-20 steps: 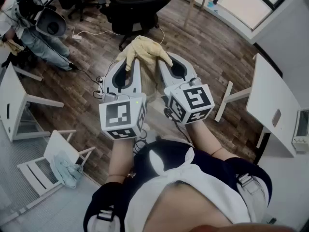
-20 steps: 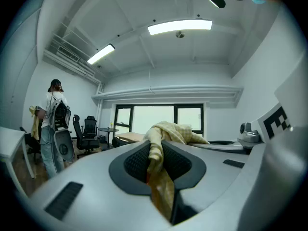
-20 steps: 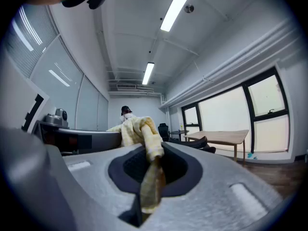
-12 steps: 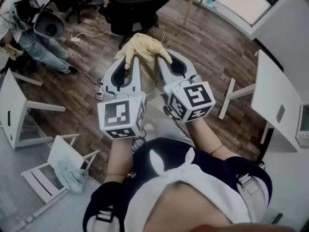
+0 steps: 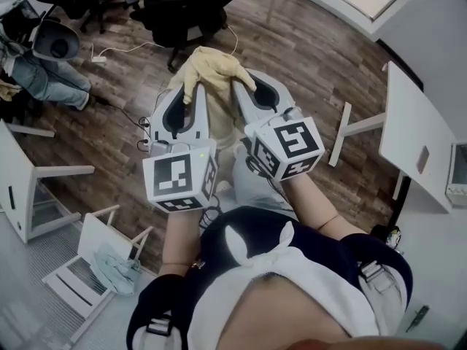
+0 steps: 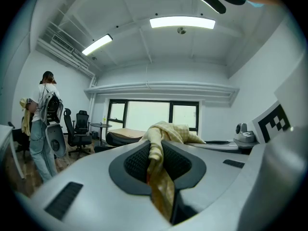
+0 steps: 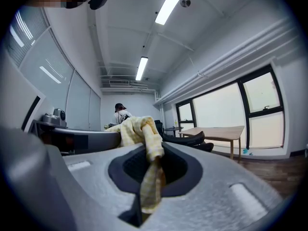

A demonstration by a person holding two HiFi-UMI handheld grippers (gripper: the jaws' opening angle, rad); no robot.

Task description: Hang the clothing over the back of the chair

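Observation:
A pale yellow piece of clothing (image 5: 211, 65) hangs bunched between my two grippers, held out level above the wooden floor. My left gripper (image 5: 194, 87) is shut on one edge of it, and a strip of the cloth (image 6: 159, 150) runs down between its jaws. The other edge is pinched in my right gripper (image 5: 238, 87), where the yellow cloth (image 7: 147, 138) drapes over the jaw mouth. Beyond the clothing stands a black office chair (image 5: 191, 7), apart from it. Its dark seat (image 7: 190, 139) also shows in the right gripper view.
A person (image 5: 40, 68) stands at the far left near more black chairs. A white stool (image 5: 87, 243) with a blue cloth on it lies at lower left. A white desk (image 5: 416, 141) stands on the right, a white table (image 5: 14, 170) on the left, and a cable (image 5: 120, 48) lies on the floor.
Both grippers keep their hold on the clothing. The view has shifted a little: the chair and the person at left have slid toward the upper left of the head view.

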